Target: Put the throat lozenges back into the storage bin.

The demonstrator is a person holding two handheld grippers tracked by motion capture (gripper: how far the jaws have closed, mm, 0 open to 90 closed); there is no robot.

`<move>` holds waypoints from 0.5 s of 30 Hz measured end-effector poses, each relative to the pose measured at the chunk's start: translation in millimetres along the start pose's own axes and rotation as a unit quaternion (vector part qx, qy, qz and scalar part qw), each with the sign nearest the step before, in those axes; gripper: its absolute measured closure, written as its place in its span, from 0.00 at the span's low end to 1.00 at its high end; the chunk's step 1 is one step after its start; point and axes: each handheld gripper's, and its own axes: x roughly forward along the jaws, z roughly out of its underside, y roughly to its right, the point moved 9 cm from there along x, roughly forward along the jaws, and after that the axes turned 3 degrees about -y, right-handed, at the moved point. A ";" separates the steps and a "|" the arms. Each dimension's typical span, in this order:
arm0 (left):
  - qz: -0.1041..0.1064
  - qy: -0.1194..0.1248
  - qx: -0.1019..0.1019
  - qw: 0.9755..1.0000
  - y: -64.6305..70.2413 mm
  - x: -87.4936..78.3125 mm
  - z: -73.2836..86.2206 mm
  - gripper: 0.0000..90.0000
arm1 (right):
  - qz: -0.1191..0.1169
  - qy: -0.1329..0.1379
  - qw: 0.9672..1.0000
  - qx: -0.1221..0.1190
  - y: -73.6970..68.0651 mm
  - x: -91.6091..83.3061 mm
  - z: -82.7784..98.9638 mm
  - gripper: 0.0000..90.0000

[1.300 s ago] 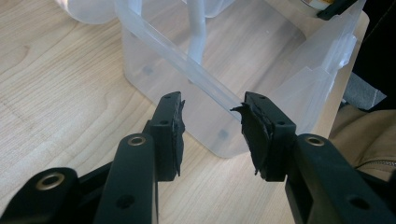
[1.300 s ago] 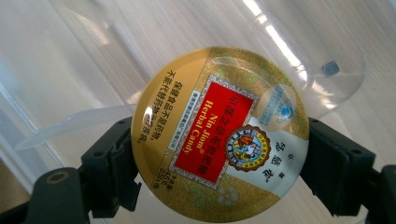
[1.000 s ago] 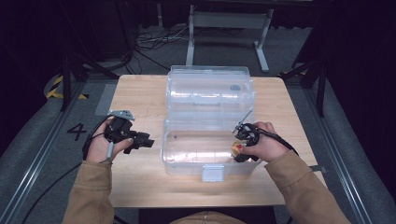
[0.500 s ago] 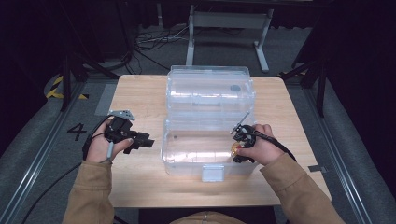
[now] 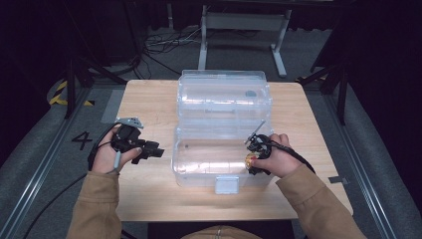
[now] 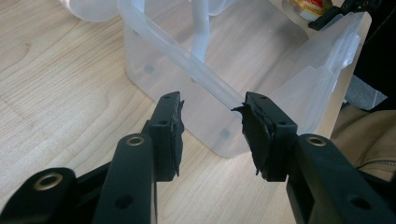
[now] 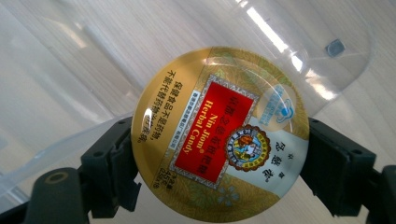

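A round gold candy tin point(image 7: 219, 116) with a red label sits between the jaws of my right gripper point(image 7: 219, 158), which is shut on its rim. In the high view that right gripper point(image 5: 252, 162) holds the tin point(image 5: 248, 159) over the right end of a clear plastic box point(image 5: 199, 172), whose lid point(image 5: 224, 94) lies open behind it. My left gripper point(image 5: 158, 151) rests on the table left of the box and points at it. Its jaws stand open with nothing between them, and in its own view the left gripper point(image 6: 212, 121) faces a near corner of the box point(image 6: 205, 100).
The box stands mid-table on a light wooden table point(image 5: 149, 99), with a latch tab point(image 5: 226, 185) on its front wall. Bare wood lies to the left and right of the box. Beyond the far edge are a metal stand point(image 5: 239, 22) and floor cables point(image 5: 159, 45).
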 end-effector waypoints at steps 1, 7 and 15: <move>0.000 0.000 0.000 1.000 0.0 0.2 0.1 0.65 | 0.001 0.001 1.000 -0.001 0.1 0.1 -0.2 0.22; 0.000 -0.002 -0.001 1.000 -0.3 0.4 0.3 0.64 | 0.000 0.002 1.000 -0.002 0.4 0.1 -0.4 0.21; 0.001 -0.002 -0.001 1.000 -0.4 0.8 0.4 0.64 | 0.000 0.005 1.000 -0.002 1.0 -0.2 -0.3 0.20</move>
